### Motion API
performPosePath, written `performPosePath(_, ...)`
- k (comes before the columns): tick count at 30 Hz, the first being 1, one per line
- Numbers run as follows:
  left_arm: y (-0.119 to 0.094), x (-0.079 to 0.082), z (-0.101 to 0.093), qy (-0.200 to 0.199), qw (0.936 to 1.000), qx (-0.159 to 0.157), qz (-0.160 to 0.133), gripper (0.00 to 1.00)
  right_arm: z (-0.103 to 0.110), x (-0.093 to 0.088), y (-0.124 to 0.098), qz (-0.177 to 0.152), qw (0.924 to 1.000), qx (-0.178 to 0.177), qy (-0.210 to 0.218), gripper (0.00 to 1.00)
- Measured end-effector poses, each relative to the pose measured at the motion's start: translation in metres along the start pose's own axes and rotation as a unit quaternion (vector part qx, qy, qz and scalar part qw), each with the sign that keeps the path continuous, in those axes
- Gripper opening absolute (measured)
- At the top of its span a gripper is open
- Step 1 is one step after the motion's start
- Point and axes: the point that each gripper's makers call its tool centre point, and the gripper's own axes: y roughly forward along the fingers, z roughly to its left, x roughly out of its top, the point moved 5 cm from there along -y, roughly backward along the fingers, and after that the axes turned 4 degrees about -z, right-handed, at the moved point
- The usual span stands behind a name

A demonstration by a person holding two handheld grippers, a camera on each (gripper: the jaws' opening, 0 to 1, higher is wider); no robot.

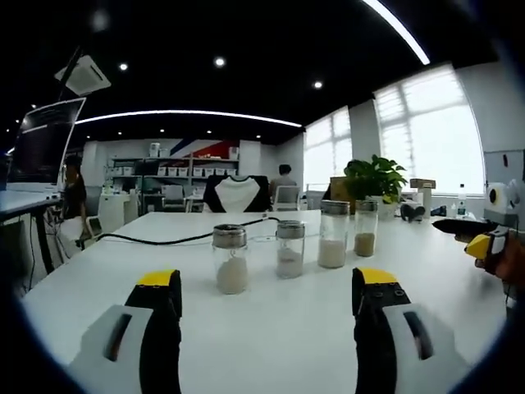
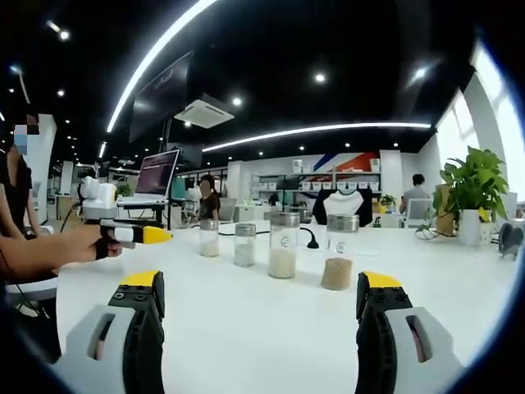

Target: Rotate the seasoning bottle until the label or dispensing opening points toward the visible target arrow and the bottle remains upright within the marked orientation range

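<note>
Four jars stood in a row on the white table [image 1: 271, 345]: nearest your left claw [image 1: 268, 308], a white-filled jar [image 1: 230, 259], then a second [image 1: 289, 249], a taller one [image 1: 333, 234], and a tan-filled jar [image 1: 365, 227]. In the right gripper view the tan jar [image 2: 340, 252] sat closest. Bare tabletop lay between you and the row. Both claws, the right [image 2: 262, 308] too, stood wide apart, holding and touching nothing.
</note>
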Motion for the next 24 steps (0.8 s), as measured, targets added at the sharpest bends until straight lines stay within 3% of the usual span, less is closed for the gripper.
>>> performPosePath(6, 0.017, 0.000, 0.010, 0.004, 0.9998, 0.020, -0.001, 0.89, 0.001, 0.000, 0.000, 0.003, 1.0000, 0.001, -0.002, 0.99)
performPosePath(19, 0.043, -0.006, 0.014, 0.033, 0.9991, 0.012, 0.025, 0.88, 0.002, -0.003, 0.002, 0.006, 1.0000, 0.003, 0.001, 0.99)
performPosePath(24, 0.057, -0.003, 0.023, 0.042, 0.9988, 0.022, 0.009, 0.84, 0.002, -0.004, 0.002, 0.007, 1.0000, 0.004, 0.001, 0.99)
